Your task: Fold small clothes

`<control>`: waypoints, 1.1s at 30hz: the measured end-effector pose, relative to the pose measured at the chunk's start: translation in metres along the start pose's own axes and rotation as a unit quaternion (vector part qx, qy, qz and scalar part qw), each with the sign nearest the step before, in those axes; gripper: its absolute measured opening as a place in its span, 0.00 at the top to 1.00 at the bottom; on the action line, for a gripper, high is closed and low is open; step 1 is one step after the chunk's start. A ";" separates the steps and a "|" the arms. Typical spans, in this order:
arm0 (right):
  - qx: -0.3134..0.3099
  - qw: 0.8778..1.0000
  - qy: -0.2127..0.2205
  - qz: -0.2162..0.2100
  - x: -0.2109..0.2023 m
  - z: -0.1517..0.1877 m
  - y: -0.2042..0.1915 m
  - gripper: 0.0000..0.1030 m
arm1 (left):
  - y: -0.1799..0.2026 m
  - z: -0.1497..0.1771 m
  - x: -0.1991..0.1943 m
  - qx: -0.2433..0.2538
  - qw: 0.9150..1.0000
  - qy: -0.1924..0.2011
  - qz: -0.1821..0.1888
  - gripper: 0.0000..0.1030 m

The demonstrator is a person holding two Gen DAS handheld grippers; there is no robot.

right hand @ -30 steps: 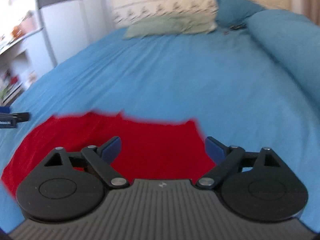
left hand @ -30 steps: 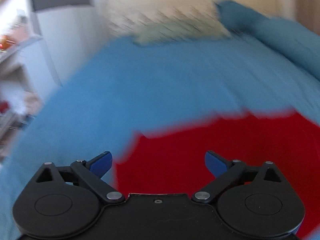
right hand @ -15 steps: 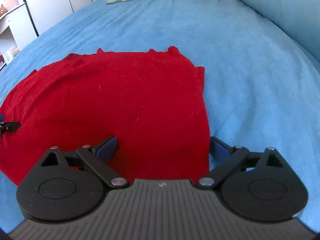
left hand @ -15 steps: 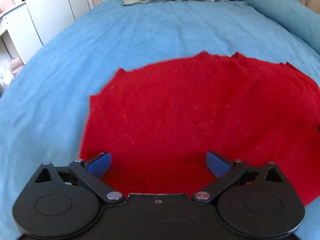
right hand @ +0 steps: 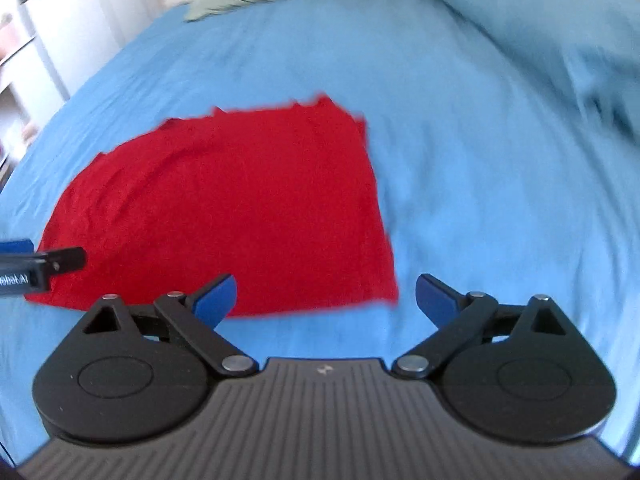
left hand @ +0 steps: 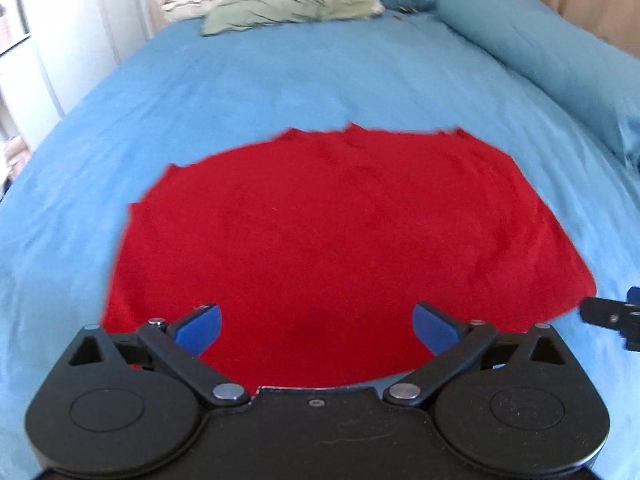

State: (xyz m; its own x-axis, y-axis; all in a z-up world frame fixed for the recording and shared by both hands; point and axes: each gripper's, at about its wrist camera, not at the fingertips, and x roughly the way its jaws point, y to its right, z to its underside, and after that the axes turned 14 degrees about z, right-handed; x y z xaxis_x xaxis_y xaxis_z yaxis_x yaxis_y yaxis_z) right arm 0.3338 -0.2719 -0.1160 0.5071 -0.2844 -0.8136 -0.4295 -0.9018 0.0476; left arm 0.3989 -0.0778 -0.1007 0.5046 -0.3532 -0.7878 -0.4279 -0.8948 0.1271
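**Red garment flat on the bed, both grippers empty**

Your red garment [left hand: 332, 240] lies spread flat on the blue bedspread [left hand: 280, 80], well short of the green pillow [left hand: 288, 10] at the bed's head. Its far edge looks jagged and slightly rumpled.

Your left gripper [left hand: 316, 326] hangs over the garment's near edge, its blue fingers [left hand: 199, 328] wide apart and opening; only red cloth lies below the gap, nothing pinched.

Your right gripper [right hand: 325, 298] sits at the garment's near right corner. Its fingers [right hand: 216, 300] are spread wide too, with that corner and bare bedspread showing between them, and they grip nothing.

A rolled blue duvet [left hand: 560, 52] runs along the bed's right side, apart from the garment. White cupboards [left hand: 60, 48] stand to the left of the bed.
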 end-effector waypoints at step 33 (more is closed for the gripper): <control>-0.078 0.970 0.131 -0.187 -0.046 -0.119 -0.159 0.77 | -0.107 -0.032 0.051 -0.033 0.999 -0.031 -0.019 0.00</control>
State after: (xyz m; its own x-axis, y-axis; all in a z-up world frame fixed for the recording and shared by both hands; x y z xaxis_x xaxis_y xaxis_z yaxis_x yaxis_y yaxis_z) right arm 0.4676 -0.1545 -0.0166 0.7871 0.0183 -0.6166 -0.0699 -0.9905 -0.1186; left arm 0.4938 -0.0090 -0.1349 0.4716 -0.3026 -0.8283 -0.3576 -0.9242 0.1340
